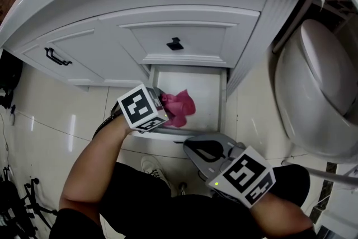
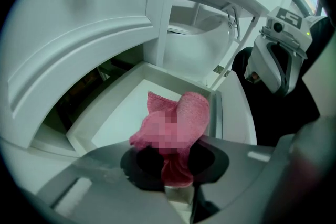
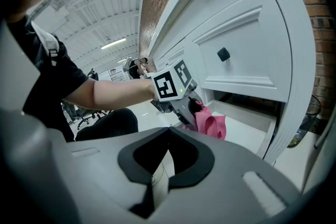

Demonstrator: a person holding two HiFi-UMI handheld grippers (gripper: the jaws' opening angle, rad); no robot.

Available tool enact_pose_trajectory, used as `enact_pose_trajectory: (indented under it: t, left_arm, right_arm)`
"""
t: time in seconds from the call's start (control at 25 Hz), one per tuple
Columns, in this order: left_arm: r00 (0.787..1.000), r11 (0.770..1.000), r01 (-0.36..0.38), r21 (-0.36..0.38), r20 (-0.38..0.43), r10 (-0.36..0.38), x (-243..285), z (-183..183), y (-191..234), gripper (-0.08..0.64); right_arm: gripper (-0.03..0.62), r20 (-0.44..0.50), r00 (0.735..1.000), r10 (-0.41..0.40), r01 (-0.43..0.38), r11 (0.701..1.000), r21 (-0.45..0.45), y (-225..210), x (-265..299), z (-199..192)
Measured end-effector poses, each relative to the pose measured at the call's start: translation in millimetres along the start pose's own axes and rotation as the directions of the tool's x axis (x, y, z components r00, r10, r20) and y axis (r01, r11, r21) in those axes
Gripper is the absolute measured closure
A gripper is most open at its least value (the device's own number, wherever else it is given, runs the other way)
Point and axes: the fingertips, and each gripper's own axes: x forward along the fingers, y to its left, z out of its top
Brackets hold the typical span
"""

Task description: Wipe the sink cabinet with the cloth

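Cloth: you are pinching the pink cloth (image 2: 176,123) in the left gripper (image 2: 176,176), its jaws closing on a bunched lower fold while the rest is standing up loose above them.
Where it is: the cloth is hanging over the pulled-out bottom drawer (image 1: 208,97) of the white sink cabinet (image 1: 184,36). Whether it is touching the drawer floor I cannot tell.
Right gripper: your right gripper (image 3: 164,160) is sitting back near your body with its jaws pressed together and nothing between them.
Handling: the cloth is looking soft, light and limp, a fuzzy weave, so it is likely flopping and folding under its own weight rather than holding any shape.
Grip advice: you are holding only a small fold, so drag on the panels may be tugging it free. A deeper bunch near the middle would probably give a flatter pad to press with.
Surroundings: the black knob (image 1: 174,43) is sticking out just above the drawer and could snag the weave, and the toilet (image 1: 319,92) is crowding your right side.
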Motion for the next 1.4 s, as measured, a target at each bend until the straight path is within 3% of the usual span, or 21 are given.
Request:
enact_pose_trajectory:
  t: [0.36, 0.64, 0.8, 0.88, 0.96, 1.08, 1.2, 1.28, 1.4]
  left_arm:
    - [0.996, 0.997, -0.073, 0.001, -0.055, 0.073, -17, -34, 12, 0.469]
    - [0.995, 0.995, -0.096, -0.036, -0.015, 0.095, -29, -44, 13, 0.469]
    - [0.983, 0.983, -0.173, -0.067, 0.053, 0.177, -40, -39, 21, 0.469]
    - [0.959, 0.97, -0.224, -0.09, 0.155, 0.236, -57, -23, 22, 0.469]
    - [0.913, 0.961, -0.246, -0.128, 0.302, 0.274, -78, 3, 13, 0.469]
    - [0.808, 0.957, -0.226, -0.18, 0.514, 0.287, -106, 42, -11, 0.468]
    - [0.713, 0.963, -0.172, -0.209, 0.648, 0.269, -118, 70, -37, 0.468]
    - [0.687, 0.968, -0.136, -0.213, 0.683, 0.247, -114, 83, -54, 0.468]
    - [0.702, 0.978, -0.097, -0.184, 0.683, 0.199, -98, 91, -80, 0.468]
  right_arm:
    - [0.584, -0.003, 1.0, -0.02, 0.02, 1.0, -0.003, 9, 2, -3]
    - [0.584, -0.013, 0.998, -0.056, 0.056, 0.998, -0.002, 15, 1, -8]
    - [0.584, 0.006, 0.997, -0.082, 0.082, 0.997, 0.004, 21, -1, -8]
    - [0.584, 0.013, 0.995, -0.098, 0.098, 0.995, 0.0, 23, -4, -9]
    - [0.584, 0.025, 0.992, -0.121, 0.122, 0.993, -0.011, 24, -8, -10]
    - [0.584, 0.073, 0.983, -0.168, 0.169, 0.986, -0.007, 27, -14, -11]
    - [0.584, 0.079, 0.98, -0.18, 0.183, 0.983, -0.027, 35, -14, -18]
    - [0.584, 0.055, 0.977, -0.204, 0.205, 0.979, -0.019, 34, -15, -30]
    - [0.584, 0.046, 0.972, -0.229, 0.229, 0.973, 0.017, 37, -22, -41]
